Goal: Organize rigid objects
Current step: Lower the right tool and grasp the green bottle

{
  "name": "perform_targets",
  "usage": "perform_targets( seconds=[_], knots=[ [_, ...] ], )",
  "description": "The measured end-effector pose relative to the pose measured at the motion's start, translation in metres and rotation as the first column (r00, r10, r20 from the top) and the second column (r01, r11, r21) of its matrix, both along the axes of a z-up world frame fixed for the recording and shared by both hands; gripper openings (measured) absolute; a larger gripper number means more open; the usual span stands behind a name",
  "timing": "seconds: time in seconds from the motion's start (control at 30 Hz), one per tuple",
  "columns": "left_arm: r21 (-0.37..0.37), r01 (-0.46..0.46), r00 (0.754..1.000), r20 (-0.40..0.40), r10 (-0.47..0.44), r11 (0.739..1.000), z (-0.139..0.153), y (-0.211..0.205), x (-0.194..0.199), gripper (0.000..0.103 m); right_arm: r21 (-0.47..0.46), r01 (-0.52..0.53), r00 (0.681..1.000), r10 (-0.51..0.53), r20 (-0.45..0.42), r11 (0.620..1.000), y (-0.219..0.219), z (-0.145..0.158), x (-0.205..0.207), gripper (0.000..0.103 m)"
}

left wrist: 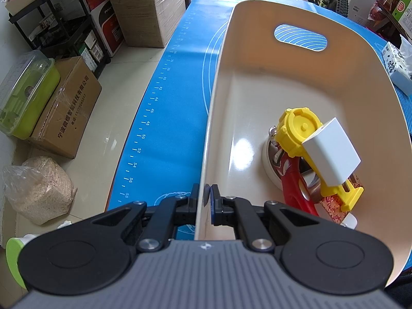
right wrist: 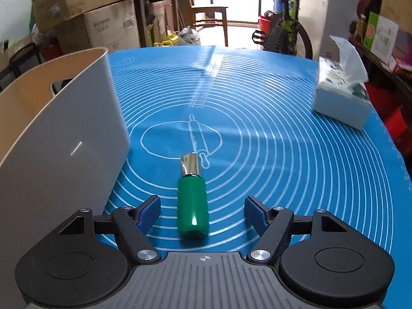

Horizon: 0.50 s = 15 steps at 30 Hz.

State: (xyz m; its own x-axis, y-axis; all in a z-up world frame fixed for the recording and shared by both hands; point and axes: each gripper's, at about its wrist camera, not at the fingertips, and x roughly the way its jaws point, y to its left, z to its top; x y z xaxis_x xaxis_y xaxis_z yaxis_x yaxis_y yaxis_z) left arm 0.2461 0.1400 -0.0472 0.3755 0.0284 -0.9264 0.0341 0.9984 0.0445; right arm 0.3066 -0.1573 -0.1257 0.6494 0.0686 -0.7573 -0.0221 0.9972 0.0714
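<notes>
My left gripper [left wrist: 206, 195] is shut on the near rim of a cream plastic bin [left wrist: 296, 77]. Inside the bin lie a yellow plastic tool [left wrist: 298, 128], a white block [left wrist: 332, 154], a red-handled tool [left wrist: 293, 188] and a round white-rimmed metal piece [left wrist: 270, 159], piled at the right. In the right wrist view the bin's grey outer wall [right wrist: 64, 141] stands at the left. A green-handled tool with a shiny metal end [right wrist: 191, 200] lies on the blue mat [right wrist: 283, 154]. My right gripper [right wrist: 202, 213] is open, its fingers on either side of the green handle.
A tissue pack [right wrist: 340, 95] sits at the mat's far right and also shows in the left wrist view [left wrist: 396, 69]. Cardboard boxes [left wrist: 67, 108], a green container [left wrist: 23, 97] and a sack [left wrist: 38, 188] stand on the floor left of the table. A bicycle [right wrist: 283, 31] stands beyond the far edge.
</notes>
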Motion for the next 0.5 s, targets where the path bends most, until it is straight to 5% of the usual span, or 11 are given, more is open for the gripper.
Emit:
perform_targets(
  seconds=[0.2, 0.43, 0.5],
  knots=[
    [0.002, 0.001, 1.0, 0.001, -0.001, 1.0, 0.0, 0.0, 0.0, 0.009, -0.042, 0.015, 0.999, -0.013, 0.033, 0.999, 0.008, -0.001, -0.004, 0.067],
    [0.004, 0.0, 1.0, 0.001, 0.0, 1.0, 0.0, 0.0, 0.001, 0.009, -0.047, 0.041, 0.998, -0.039, 0.051, 0.998, 0.002, 0.001, -0.005, 0.035],
    [0.006, 0.0, 1.0, 0.0, 0.0, 1.0, 0.001, 0.0, 0.001, 0.009, -0.04, 0.048, 0.998, -0.046, 0.048, 0.998, -0.002, 0.001, -0.004, 0.033]
  ],
)
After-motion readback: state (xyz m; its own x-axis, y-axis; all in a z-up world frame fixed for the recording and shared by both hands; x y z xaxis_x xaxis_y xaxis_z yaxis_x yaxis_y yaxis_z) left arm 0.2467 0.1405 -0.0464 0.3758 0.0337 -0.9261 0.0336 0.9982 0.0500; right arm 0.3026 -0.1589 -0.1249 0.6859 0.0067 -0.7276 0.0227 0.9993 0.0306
